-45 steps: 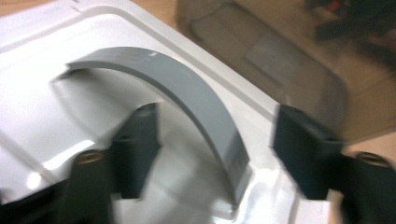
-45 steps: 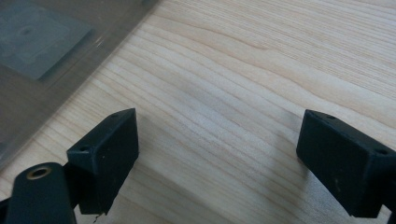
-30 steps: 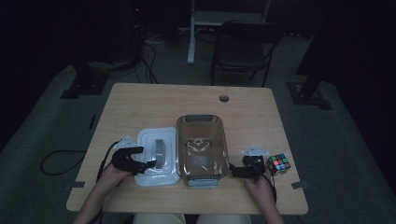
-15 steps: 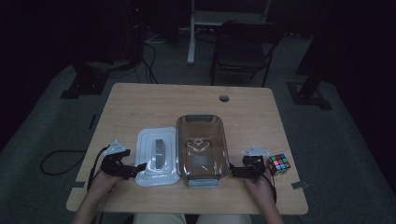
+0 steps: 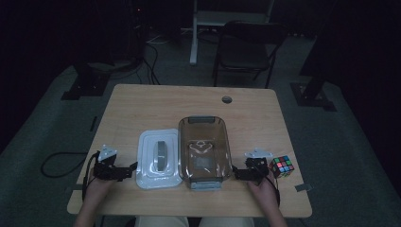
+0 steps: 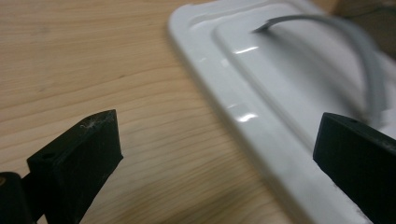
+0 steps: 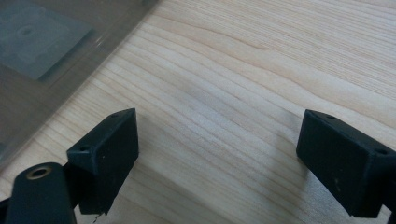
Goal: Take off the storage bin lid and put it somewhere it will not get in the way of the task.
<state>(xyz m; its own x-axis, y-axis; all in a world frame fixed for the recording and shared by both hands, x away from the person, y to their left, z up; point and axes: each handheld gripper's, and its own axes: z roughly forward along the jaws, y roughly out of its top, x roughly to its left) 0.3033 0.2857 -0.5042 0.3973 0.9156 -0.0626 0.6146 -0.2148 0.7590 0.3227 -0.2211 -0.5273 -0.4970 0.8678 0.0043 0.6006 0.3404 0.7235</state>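
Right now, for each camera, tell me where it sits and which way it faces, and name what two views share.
High view: fixed above the person's side, looking forward and down on the table; forearms, left gripper and right gripper show.
Left gripper view: rides the left gripper, looking between open jaws at the white lid.
Right gripper view: rides the right gripper, facing bare wood beside the clear bin.
Shared: the high and left gripper views both show the lid.
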